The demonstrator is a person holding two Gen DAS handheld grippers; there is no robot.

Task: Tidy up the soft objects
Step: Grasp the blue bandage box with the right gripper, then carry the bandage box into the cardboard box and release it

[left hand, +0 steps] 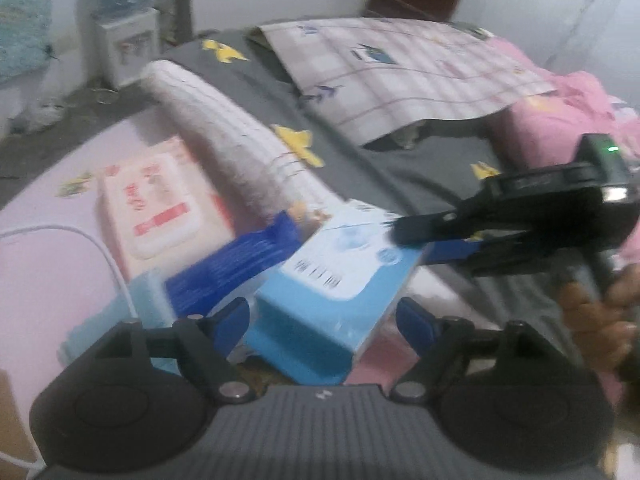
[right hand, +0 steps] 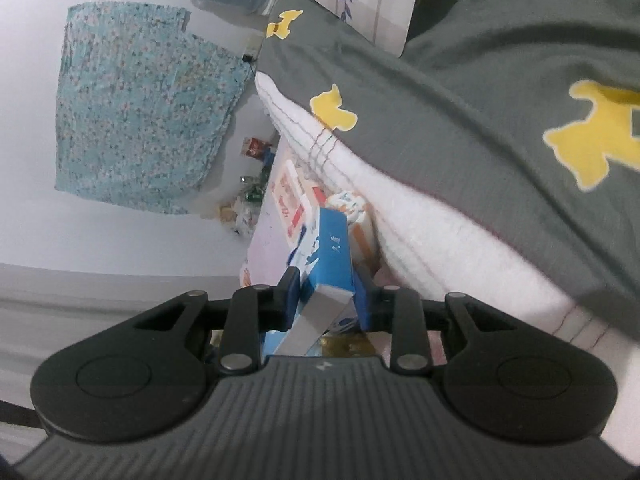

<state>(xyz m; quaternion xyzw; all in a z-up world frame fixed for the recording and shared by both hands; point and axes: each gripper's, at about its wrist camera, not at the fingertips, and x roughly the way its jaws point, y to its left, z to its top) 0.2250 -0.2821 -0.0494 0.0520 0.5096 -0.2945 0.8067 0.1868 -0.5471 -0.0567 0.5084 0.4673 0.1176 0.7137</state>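
While clamped on both sides of blue tissue pack, right gripper fingers nearly closed, pads pressed flat to pack's faces, pack tilted, grey end toward camera. Seen from left wrist view too: right gripper coming in from 3 o'clock, pinching far right edge of same pack, fingertips on top face.

Left gripper wide open, blue fingers either side of pack's near end, contact not clear through blur; holding nothing as far as visible. Person's hand on right gripper handle at 3 to 4 o'clock.

Dark blue packet just beside pack at 9 to 10 o'clock, overlapping light blue pack at 8 o'clock. Pink wipes pack at 10 o'clock, lying flat on pink surface. White cable crossing pink surface at 9 o'clock. White rolled towel running from 11 o'clock down toward centre, touching far edge of the packs. Grey sheet with yellow shapes beyond towel, 12 to 2 o'clock. Checked cloth on sheet at 12 to 1 o'clock. Pink bedding at 2 o'clock. Water dispenser at 11 o'clock.

Right wrist view rolled sideways: towel and grey sheet at 1 to 3 o'clock, floral cloth on wall at 10 o'clock.
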